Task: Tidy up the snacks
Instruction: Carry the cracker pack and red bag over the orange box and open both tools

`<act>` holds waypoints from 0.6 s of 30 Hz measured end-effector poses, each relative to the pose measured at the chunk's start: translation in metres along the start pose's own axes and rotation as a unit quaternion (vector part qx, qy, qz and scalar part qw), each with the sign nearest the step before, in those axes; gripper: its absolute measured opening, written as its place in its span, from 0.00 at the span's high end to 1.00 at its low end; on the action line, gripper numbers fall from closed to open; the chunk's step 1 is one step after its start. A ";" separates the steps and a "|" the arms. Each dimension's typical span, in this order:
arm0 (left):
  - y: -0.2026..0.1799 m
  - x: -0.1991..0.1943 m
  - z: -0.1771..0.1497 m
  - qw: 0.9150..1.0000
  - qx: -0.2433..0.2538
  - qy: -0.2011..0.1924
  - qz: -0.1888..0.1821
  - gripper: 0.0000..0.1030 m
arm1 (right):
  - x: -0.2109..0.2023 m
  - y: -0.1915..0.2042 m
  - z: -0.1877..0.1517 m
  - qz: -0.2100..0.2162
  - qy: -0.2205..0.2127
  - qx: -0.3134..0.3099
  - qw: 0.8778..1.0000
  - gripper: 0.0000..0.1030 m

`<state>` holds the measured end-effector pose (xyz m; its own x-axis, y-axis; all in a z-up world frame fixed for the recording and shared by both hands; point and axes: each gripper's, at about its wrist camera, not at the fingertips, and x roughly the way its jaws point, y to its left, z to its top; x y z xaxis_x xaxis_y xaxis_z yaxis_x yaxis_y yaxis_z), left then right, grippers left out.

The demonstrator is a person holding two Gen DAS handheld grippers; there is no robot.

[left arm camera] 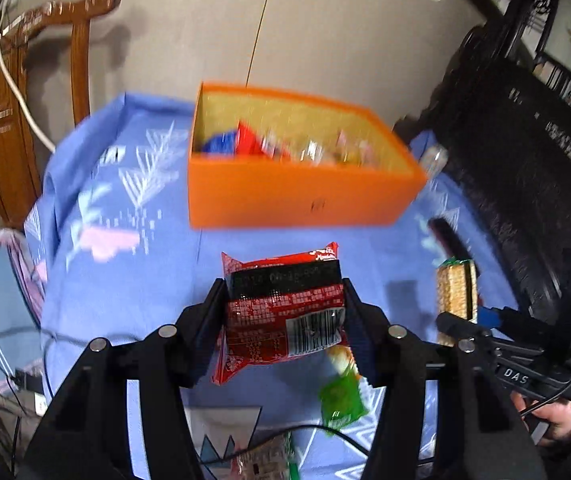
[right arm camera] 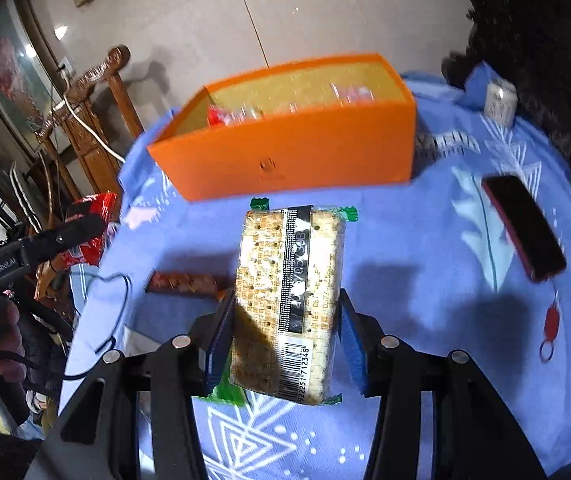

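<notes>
Left wrist view: left gripper (left arm camera: 284, 316) is clamped on a red snack packet (left arm camera: 283, 320), fingers pressing its two side edges, packet held above the blue cloth (left arm camera: 125, 280) and short of the orange box (left arm camera: 301, 196). Right wrist view: right gripper (right arm camera: 285, 332) is clamped on a clear-wrapped cracker pack (right arm camera: 289, 300) w/ green end seals, also held up off the cloth, box just ahead. Box already holds several wrapped snacks (blurred, can't name them).

Still loose on the cloth: a green sachet (left arm camera: 341, 400) under the left gripper, a brown-red bar (right arm camera: 187, 283) to the left in the right view, another wrapper at the bottom edge of the left view. A dark red phone (right arm camera: 523, 226) lies to the right, not a snack.

Handling, my guess: red packet is light, crinkly film, prob. air-puffed, so it squashes and can slip; grip mid-body, gentle. Crackers are a stiff block but brittle, film slick; hold the long sides, don't squeeze hard, lower into the box, not drop.
</notes>
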<state>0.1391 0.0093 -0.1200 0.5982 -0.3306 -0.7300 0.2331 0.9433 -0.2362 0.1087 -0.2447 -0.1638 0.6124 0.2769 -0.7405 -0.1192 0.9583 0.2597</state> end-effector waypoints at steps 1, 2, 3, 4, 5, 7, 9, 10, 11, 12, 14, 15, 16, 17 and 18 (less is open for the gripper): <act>-0.001 -0.004 0.009 1.000 0.002 -0.010 -0.003 0.47 | -0.002 0.001 0.007 0.002 -0.006 -0.001 1.000 0.52; -0.002 -0.007 0.016 1.000 0.005 -0.018 -0.005 0.47 | -0.005 0.002 0.016 0.004 -0.014 -0.002 1.000 0.52; -0.003 -0.009 0.024 1.000 0.009 -0.024 -0.005 0.47 | -0.007 0.003 0.024 0.007 -0.021 -0.003 1.000 0.52; -0.005 -0.010 0.036 0.999 0.013 -0.033 -0.007 0.47 | -0.009 0.004 0.032 0.011 -0.029 -0.004 1.000 0.52; -0.005 -0.010 0.045 0.999 0.015 -0.039 -0.008 0.47 | -0.011 0.005 0.044 0.014 -0.039 -0.008 0.999 0.52; -0.007 -0.010 0.069 0.998 0.018 -0.055 -0.010 0.47 | -0.016 0.007 0.070 0.014 -0.063 -0.020 0.998 0.52; -0.008 -0.006 0.093 0.997 0.022 -0.069 -0.012 0.47 | -0.018 0.009 0.092 0.014 -0.081 -0.028 0.996 0.52; -0.009 -0.003 0.102 0.997 0.024 -0.074 -0.012 0.47 | -0.018 0.009 0.102 0.014 -0.089 -0.032 0.995 0.52; -0.011 -0.001 0.112 0.996 0.028 -0.079 -0.011 0.47 | -0.018 0.010 0.116 0.013 -0.098 -0.037 0.994 0.52; -0.013 0.002 0.122 0.996 0.032 -0.083 -0.009 0.47 | -0.017 0.010 0.126 0.012 -0.105 -0.041 0.994 0.52; -0.016 0.010 0.144 0.995 0.039 -0.091 -0.009 0.47 | -0.014 0.011 0.148 0.010 -0.118 -0.050 0.992 0.52; -0.018 0.015 0.157 0.994 0.044 -0.095 -0.008 0.47 | -0.012 0.010 0.157 0.009 -0.122 -0.054 0.991 0.52; -0.019 0.020 0.168 0.994 0.048 -0.098 -0.007 0.47 | -0.009 0.010 0.166 0.009 -0.126 -0.057 0.990 0.52; -0.020 0.023 0.175 0.994 0.051 -0.100 -0.006 0.47 | -0.006 0.011 0.179 0.007 -0.132 -0.062 0.989 0.52; -0.021 0.027 0.185 0.993 0.055 -0.102 -0.006 0.45 | -0.004 0.011 0.186 0.006 -0.136 -0.065 0.989 0.52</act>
<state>0.2923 -0.0251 -0.0161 0.7346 -0.3522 -0.5799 0.3175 0.9338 -0.1648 0.2501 -0.2484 -0.0426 0.7950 0.2768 -0.5398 -0.2171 0.9607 0.1729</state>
